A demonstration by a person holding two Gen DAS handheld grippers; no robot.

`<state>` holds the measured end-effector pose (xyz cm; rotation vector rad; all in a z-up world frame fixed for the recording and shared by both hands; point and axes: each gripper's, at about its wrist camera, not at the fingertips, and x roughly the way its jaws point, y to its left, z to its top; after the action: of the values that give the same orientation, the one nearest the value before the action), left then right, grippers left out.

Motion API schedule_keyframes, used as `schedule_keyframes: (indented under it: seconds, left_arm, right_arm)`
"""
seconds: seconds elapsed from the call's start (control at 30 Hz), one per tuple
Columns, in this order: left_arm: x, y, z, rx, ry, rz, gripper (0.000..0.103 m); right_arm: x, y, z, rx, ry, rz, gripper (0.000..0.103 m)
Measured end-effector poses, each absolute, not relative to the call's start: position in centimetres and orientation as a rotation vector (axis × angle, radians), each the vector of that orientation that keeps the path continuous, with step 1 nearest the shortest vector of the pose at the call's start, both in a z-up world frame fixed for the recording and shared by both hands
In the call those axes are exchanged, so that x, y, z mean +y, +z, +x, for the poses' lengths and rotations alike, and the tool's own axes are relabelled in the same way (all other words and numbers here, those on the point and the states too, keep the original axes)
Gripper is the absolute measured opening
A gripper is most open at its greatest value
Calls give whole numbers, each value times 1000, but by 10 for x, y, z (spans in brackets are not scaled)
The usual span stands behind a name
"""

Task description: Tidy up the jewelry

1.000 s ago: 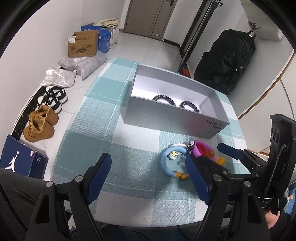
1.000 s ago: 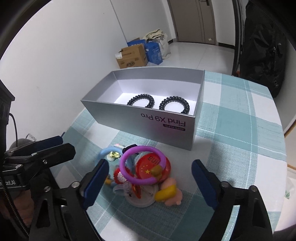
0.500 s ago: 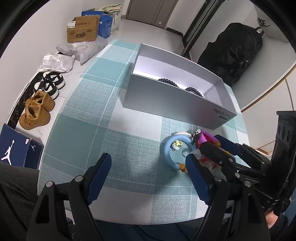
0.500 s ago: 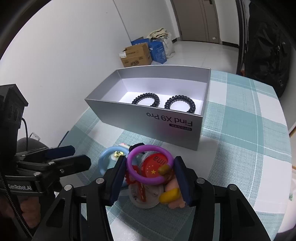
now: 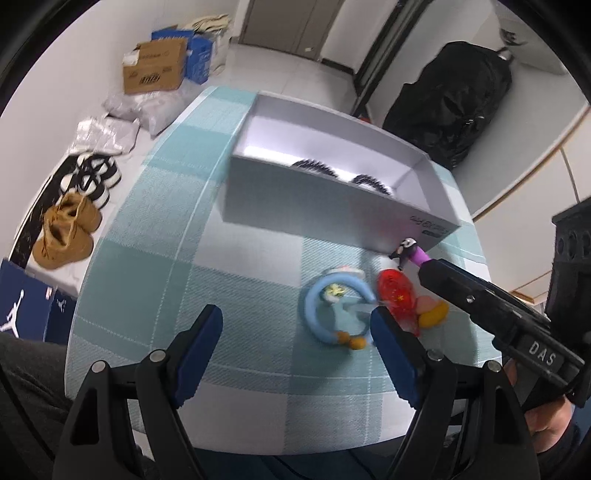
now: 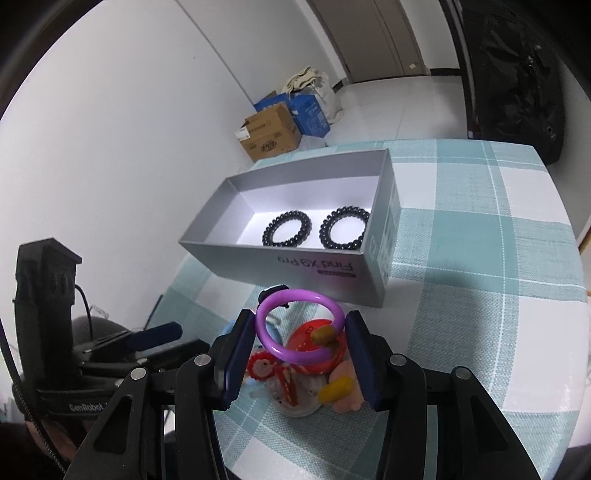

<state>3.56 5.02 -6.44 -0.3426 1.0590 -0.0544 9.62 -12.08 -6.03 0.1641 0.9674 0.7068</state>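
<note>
— Where are we, would we say?

— A home, a lived-in room. Our desk [image 5: 155,206] wears a teal checked cloth, and shoes [image 5: 66,232] sit in a row along the wall on the white tiled floor [image 5: 280,70].

— And the clutter?

— We see a cardboard box [image 5: 155,66] and parcel bags [image 5: 147,110] by a door [image 5: 291,26], plus a black backpack [image 5: 450,107] leaning against the wall.
</note>
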Motion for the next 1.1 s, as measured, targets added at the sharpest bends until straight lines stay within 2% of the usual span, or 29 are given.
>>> schedule_keyframes:
  seconds: [0.4,0.57,0.73,0.83,1.1]
  left_arm:
    - [13,-60,43,1006,-237,-221,77]
    - [8,-66,50,1044,-233,-206,61]
    - [8,-68,53,1059,-244,-209,39]
    - [9,-67,53,1057,-248,-216,34]
    - [4,-67,50,1045,-233,-194,30]
  right_arm:
    - [-139,-48,96,926,702,222,49]
    - [-148,-44,96,914,699,244,49]
    - [-154,-43,97,910,694,251,49]
    - [-155,-42,96,910,693,260,49]
    - [-154,-42,94,906,700,249,49]
